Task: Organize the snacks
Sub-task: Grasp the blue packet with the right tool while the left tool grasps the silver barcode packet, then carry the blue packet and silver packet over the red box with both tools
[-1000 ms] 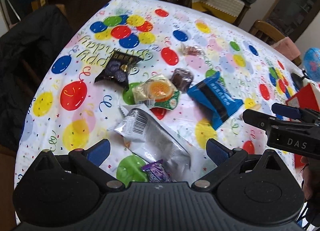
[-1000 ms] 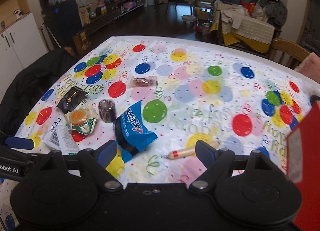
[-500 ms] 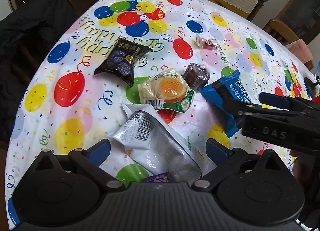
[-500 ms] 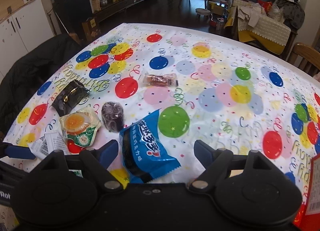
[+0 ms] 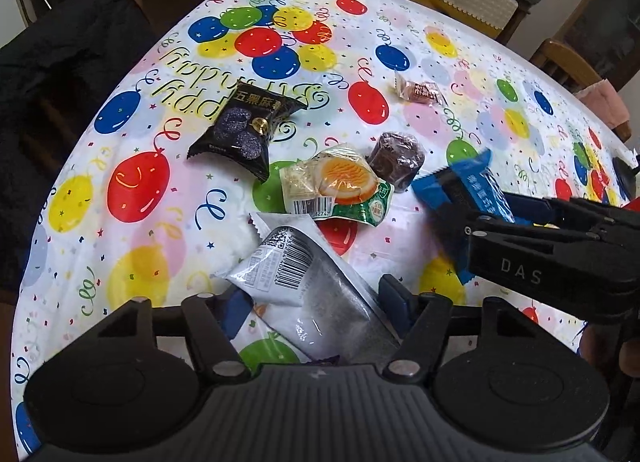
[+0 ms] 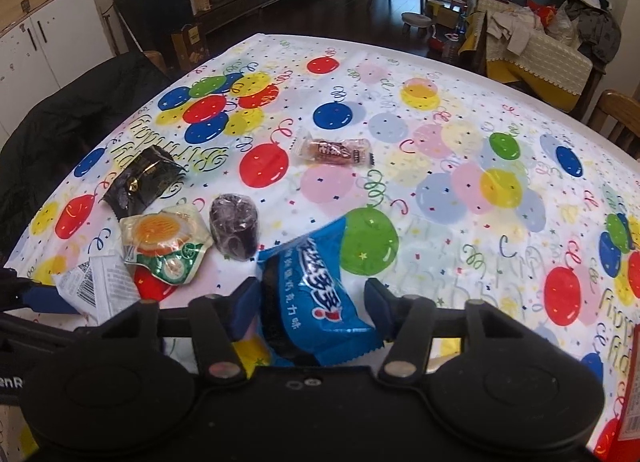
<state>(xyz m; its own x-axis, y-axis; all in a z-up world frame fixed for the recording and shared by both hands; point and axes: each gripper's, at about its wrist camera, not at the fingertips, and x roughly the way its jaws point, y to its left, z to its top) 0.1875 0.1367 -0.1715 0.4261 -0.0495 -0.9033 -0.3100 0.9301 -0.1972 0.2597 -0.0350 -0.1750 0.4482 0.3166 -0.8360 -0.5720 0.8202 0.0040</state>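
Observation:
Several wrapped snacks lie on a balloon-print tablecloth. My left gripper is around a silver packet, jaws closing on its sides. My right gripper is around a blue packet, which also shows in the left wrist view; its jaws stand close to the packet's sides. Beyond them lie an orange-and-green packet, a dark round cake, a black packet and a small brown candy.
A chair with a dark coat stands at the table's left edge. A wooden chair stands at the far right. A red box edge sits at the right. A sofa with clothes is behind.
Both grippers moved forward over their packets and narrowed from wide open. The silver packet sits between the left jaws, the blue packet between the right jaws.

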